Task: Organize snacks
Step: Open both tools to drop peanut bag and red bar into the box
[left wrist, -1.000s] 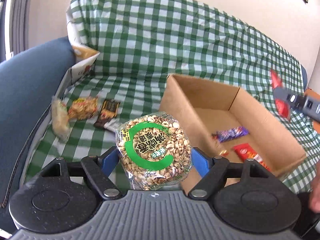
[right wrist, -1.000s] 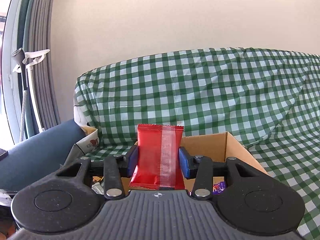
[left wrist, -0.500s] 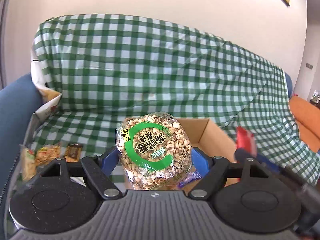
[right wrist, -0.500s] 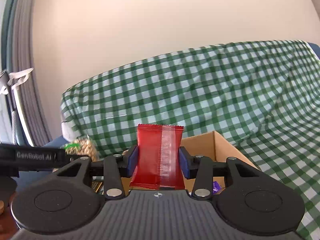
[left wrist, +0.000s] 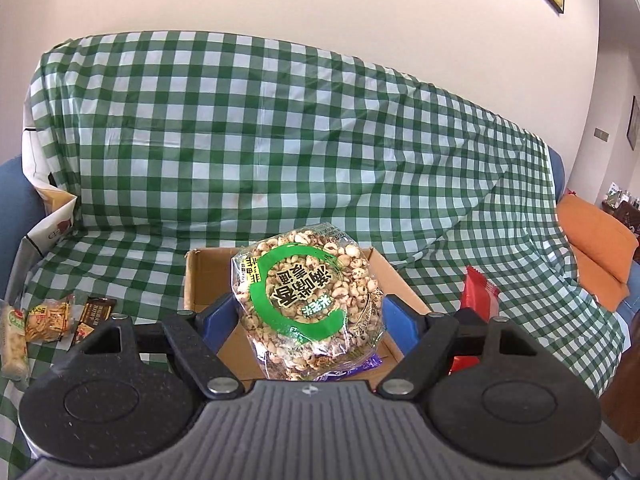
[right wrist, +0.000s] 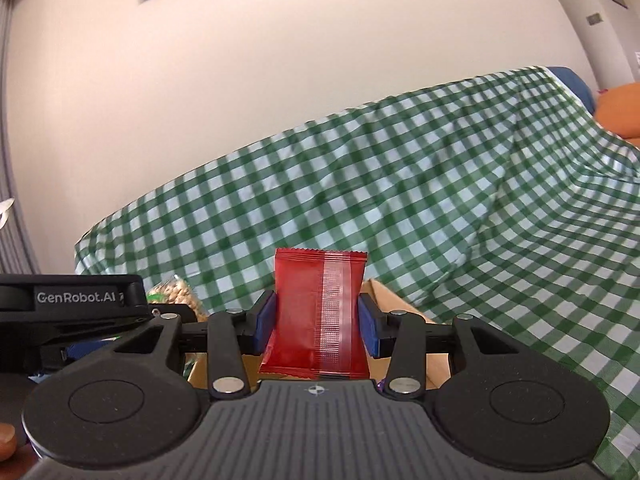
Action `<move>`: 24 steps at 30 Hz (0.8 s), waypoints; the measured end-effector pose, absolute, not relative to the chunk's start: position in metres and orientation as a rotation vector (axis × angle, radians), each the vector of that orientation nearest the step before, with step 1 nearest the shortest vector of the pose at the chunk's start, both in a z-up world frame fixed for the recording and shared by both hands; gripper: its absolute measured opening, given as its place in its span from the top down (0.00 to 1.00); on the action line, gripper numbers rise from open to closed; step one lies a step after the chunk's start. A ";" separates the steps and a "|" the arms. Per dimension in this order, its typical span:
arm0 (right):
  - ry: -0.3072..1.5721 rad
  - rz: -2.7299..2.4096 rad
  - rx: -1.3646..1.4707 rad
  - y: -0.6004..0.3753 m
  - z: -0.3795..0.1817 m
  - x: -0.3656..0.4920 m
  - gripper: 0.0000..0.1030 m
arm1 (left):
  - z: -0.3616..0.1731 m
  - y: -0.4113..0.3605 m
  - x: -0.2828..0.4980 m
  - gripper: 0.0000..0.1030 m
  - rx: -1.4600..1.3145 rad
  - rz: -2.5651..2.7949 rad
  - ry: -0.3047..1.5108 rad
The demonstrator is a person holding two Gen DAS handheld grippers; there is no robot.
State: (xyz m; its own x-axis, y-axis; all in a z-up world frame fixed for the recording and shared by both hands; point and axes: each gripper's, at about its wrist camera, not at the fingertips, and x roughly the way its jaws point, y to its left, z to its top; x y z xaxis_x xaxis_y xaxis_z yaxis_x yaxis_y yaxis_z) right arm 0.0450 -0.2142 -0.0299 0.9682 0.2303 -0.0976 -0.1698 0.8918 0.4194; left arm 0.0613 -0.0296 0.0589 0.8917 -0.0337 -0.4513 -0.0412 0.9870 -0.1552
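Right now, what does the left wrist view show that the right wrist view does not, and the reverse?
Only the left wrist view shows the loose snacks lying on the checked cloth at the left, a purple wrapper inside the cardboard box, and the left gripper closed on the puffed grain bag from the front.

Only the right wrist view shows the right gripper from behind, its blue fingers pressing the red packet, whose back seam faces the camera.

Both show the box, the cloth, the red packet and the grain bag.
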 end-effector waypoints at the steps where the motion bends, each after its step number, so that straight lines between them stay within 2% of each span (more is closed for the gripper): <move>1: 0.146 0.207 0.422 -0.215 -0.030 0.045 0.56 | 0.059 -0.030 0.061 0.20 -0.162 0.003 0.470; 17: 0.147 0.217 0.396 -0.214 -0.028 0.049 0.56 | 0.068 -0.037 0.067 0.20 -0.168 -0.010 0.458; 20: 0.164 0.226 0.393 -0.214 -0.027 0.050 0.47 | 0.072 -0.037 0.070 0.16 -0.166 -0.018 0.459; 22: 0.169 0.227 0.391 -0.214 -0.027 0.050 0.24 | 0.073 -0.035 0.069 0.11 -0.175 -0.023 0.458; 24: 0.161 0.234 0.383 -0.214 -0.026 0.049 0.23 | 0.074 -0.031 0.067 0.11 -0.188 -0.031 0.456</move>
